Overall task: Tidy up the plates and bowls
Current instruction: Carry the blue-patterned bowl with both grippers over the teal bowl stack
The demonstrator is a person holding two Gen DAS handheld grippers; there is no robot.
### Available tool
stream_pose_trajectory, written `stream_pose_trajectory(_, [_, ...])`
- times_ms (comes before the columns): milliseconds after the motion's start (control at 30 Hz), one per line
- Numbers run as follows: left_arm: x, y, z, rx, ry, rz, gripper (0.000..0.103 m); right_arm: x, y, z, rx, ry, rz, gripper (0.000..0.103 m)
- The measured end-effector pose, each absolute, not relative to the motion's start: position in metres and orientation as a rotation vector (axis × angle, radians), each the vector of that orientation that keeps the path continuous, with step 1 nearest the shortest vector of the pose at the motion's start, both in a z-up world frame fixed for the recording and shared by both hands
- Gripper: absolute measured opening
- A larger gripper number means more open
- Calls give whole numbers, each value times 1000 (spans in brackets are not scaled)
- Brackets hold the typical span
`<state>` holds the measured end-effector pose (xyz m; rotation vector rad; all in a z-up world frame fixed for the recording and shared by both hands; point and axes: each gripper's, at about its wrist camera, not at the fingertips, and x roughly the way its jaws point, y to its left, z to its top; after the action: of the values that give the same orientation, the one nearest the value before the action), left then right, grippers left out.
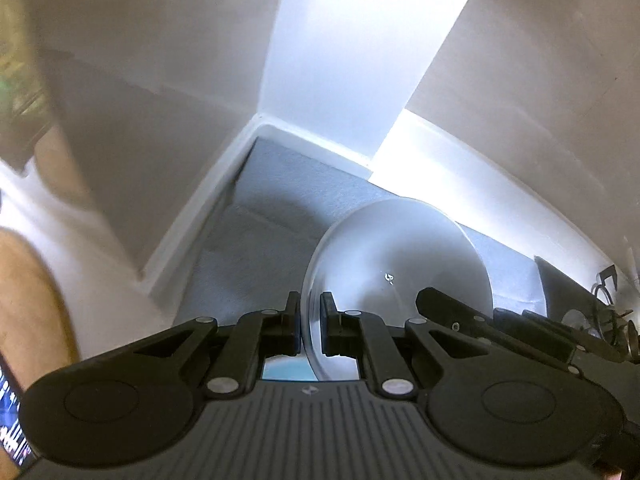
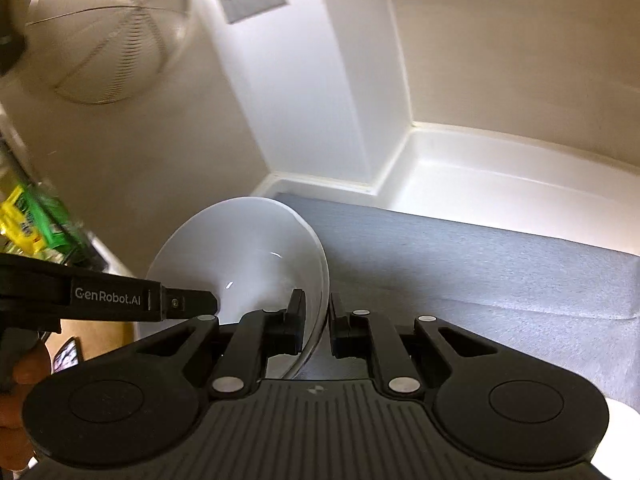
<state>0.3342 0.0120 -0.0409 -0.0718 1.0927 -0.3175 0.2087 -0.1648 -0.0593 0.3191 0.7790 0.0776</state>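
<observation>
White bowl [image 1: 400, 264] hangs tilted between the 2 tools: left tool [image 1: 311, 330] and right tool [image 2: 316, 330] each clench its rim, on opposite sides. Grey mat [image 2: 480, 264] beyond and below lies open up to the white baseboard [image 2: 500, 168].

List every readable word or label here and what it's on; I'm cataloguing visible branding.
"GenRobot.AI": on the left gripper, its black arm seen in the right wrist view.
Yellow-green packaging: print too blurred to read.
White bowl: a small mark inside, unreadable.
</observation>
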Motion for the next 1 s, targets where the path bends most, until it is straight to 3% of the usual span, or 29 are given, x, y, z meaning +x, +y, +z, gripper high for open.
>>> stream_pose_trajectory(500, [274,57,-22,-52,1119,-319,9,174,-110,-57,272,818,125,13])
stream_pose_trajectory(1000, [259,62,-53,-6,1209,-330,9,161,-100,-85,267,887,106,13])
